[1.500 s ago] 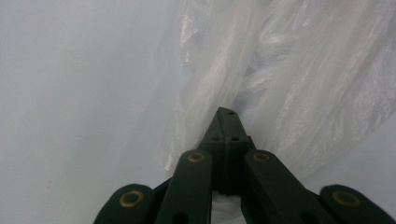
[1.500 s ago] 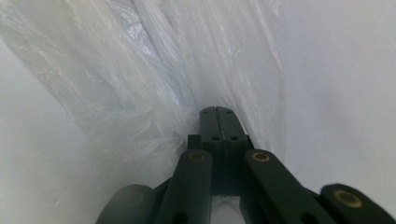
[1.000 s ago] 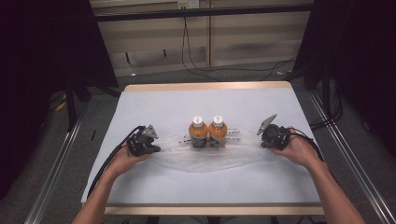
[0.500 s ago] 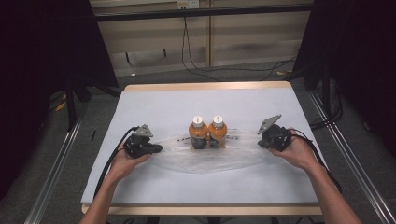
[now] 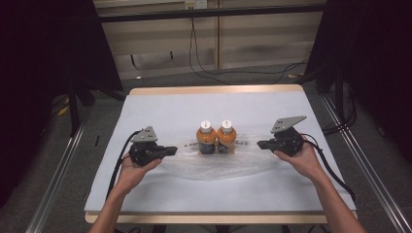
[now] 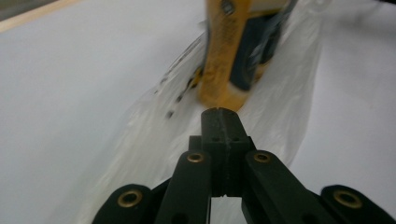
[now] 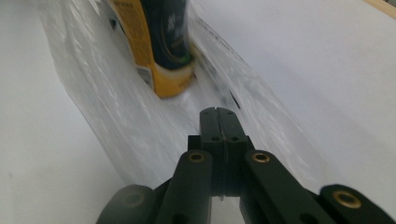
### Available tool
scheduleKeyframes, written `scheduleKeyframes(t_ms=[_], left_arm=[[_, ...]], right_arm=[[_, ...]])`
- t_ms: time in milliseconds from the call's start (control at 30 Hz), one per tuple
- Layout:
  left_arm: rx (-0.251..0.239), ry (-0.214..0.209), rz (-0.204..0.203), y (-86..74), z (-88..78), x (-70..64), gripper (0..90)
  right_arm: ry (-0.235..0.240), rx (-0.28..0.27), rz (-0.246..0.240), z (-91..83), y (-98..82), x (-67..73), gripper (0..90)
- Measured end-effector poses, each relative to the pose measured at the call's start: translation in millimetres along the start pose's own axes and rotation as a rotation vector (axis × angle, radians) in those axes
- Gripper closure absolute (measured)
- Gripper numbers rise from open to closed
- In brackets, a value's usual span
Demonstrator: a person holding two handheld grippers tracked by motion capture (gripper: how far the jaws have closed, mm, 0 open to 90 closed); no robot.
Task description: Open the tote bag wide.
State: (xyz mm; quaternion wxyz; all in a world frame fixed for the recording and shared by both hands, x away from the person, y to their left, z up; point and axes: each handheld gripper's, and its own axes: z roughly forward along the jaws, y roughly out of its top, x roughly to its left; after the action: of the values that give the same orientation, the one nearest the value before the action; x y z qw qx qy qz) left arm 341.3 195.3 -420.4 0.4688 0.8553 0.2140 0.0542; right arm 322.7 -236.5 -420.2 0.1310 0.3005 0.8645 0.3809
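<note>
Both grippers had drifted outward from the bottles since the earlier frame, the left gripper (image 5: 171,150) more than the right gripper (image 5: 261,144). Each held its jaws pressed fully together; in the gripper views the clear plastic bag (image 5: 214,162) lay around the tips, though whether the film was pinched could not be told. Two orange bottles (image 5: 216,137) with white caps stood upright, side by side and touching, near the middle of the white-covered table (image 5: 160,104), on the bag, which was spread flat between the grippers.
</note>
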Motion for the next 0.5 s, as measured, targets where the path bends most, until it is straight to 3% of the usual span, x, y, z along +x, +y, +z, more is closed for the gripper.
scheduleKeyframes(t_ms=[100, 233, 500], left_arm=[[-0.003, -0.027, 0.02, 9.2, 16.0, -10.2, 90.0], [-0.007, -0.081, 0.042, 19.3, 39.9, -24.7, 90.0], [-0.01, -0.097, 0.034, 39.9, 73.4, -43.9, 90.0]], right_arm=[[0.002, 0.0, -0.017, 5.2, 6.2, 5.0, 90.0], [0.04, -0.023, -0.036, 15.2, 20.0, 11.7, 90.0], [0.091, -0.071, -0.008, 36.5, 36.1, 3.6, 90.0]])
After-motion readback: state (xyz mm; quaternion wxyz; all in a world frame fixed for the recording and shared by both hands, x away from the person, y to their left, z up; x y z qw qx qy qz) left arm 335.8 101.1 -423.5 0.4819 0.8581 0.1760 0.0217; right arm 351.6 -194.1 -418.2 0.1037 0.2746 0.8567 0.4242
